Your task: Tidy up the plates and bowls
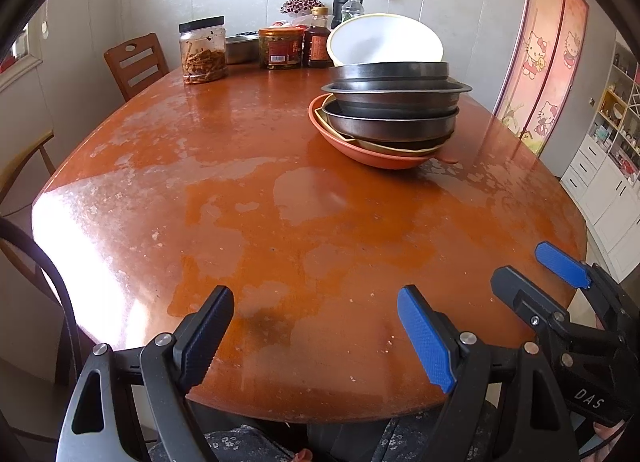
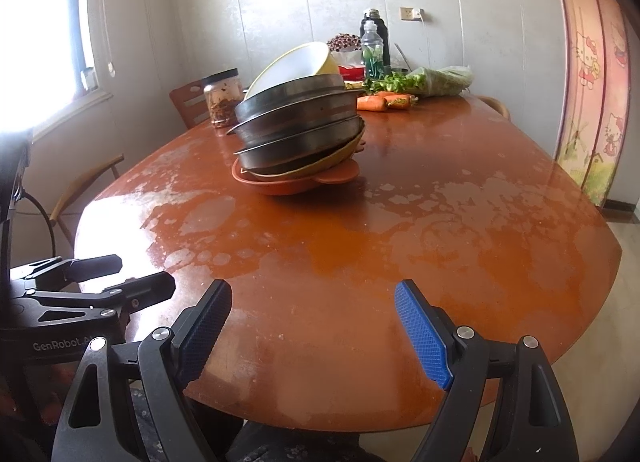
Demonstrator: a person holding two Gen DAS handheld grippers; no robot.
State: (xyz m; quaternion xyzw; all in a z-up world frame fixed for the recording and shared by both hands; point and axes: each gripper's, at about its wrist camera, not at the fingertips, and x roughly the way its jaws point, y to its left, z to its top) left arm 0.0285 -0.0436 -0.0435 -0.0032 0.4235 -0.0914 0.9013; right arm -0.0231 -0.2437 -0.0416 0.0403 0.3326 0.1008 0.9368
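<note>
Both tools spread wide, nothing between the pads. Left tool (image 1: 316,334) and right tool (image 2: 314,332) hang side by side over the near edge of the worktop (image 1: 248,198), level with each other, well apart from the dishes. Bare, patchy lacquer lies between them and the stack (image 1: 390,110). The task's things stand in one pile toward the far middle of the worktop: orange plate (image 1: 352,146) at the bottom, a yellow-rimmed dish on it, several metal bowls (image 1: 394,96) nested askew, and a white bowl (image 1: 386,40) tipped on edge at the top. A pile like this fits either dishes gathered up or dishes waiting to be sorted apart; one moment does not settle which. Judgement on handling: the white bowl looks least secure, leaning rather than seated, so any grip on the pile should take or steady that one before the metal ones are disturbed; metal rims are thin and slick, so pads should close square across a rim, with the other tool bracing the orange plate against sliding. Views differ: the right wrist shows the stack (image 2: 298,130) leaning, the plate's tab handle (image 2: 340,178), carrots (image 2: 382,102) and bagged greens (image 2: 432,80) behind. The left wrist hides those but shows jars (image 1: 202,50), a sauce bottle (image 1: 318,40) and a steel basin (image 1: 242,48).
</note>
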